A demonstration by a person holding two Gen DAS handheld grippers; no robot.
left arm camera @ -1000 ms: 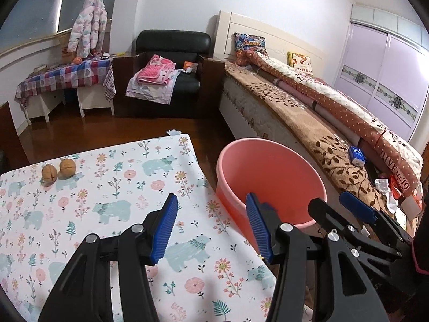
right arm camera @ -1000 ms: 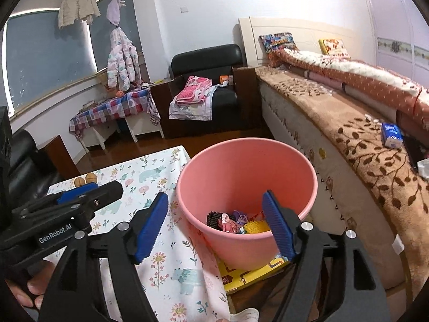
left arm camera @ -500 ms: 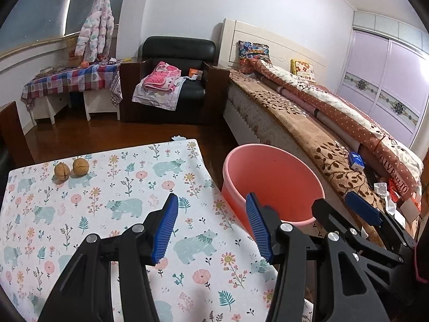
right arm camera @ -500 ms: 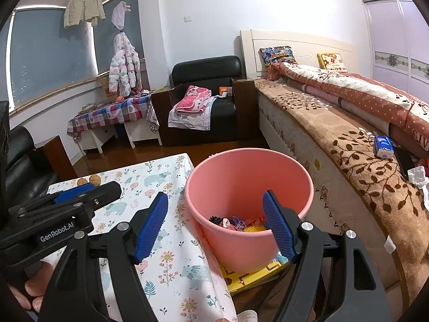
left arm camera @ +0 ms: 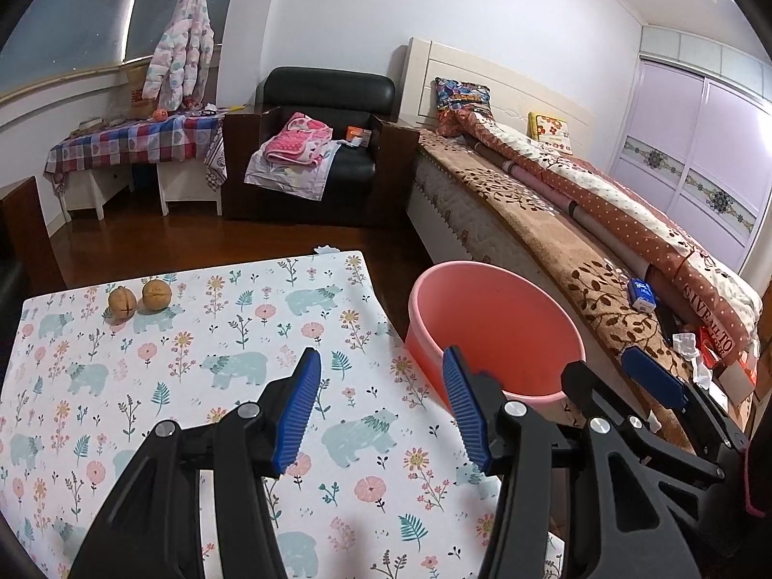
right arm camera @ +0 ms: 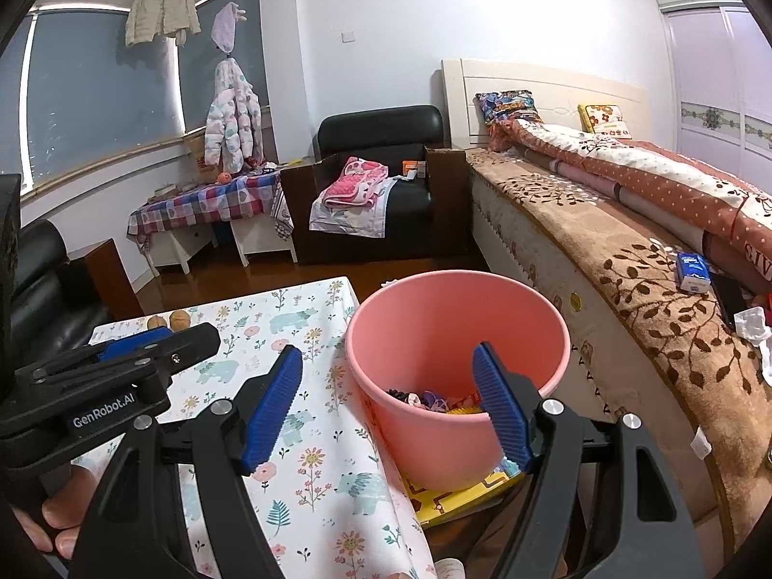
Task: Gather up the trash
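Two claws are in view, and both stand apart with nothing between their blue pads. The left claw [left arm camera: 381,362] hovers over the desk [left arm camera: 193,366], which is covered in a cloth printed with bears and flowers; the right claw [right arm camera: 386,362] hangs over the desk's edge and the one pink bucket [right arm camera: 453,318] that stands on the floor just beside it, between the desk and the bed [right arm camera: 603,241]. Inside the bucket lies a small heap of mixed trash [right arm camera: 434,398]; its pieces are too jumbled to count. The bucket sits on a yellow printed sheet [right arm camera: 458,497]. On the desk's far corner rest two walnuts [left arm camera: 140,295], side by side and nearly touching. On the bed's brown blanket lies one blue tissue pack [left arm camera: 641,293], with some crumpled white paper [left arm camera: 685,343] near it. At the lower left of the right wrist view, fingertips [right arm camera: 58,516] of a person's hand show under the left claw's body.
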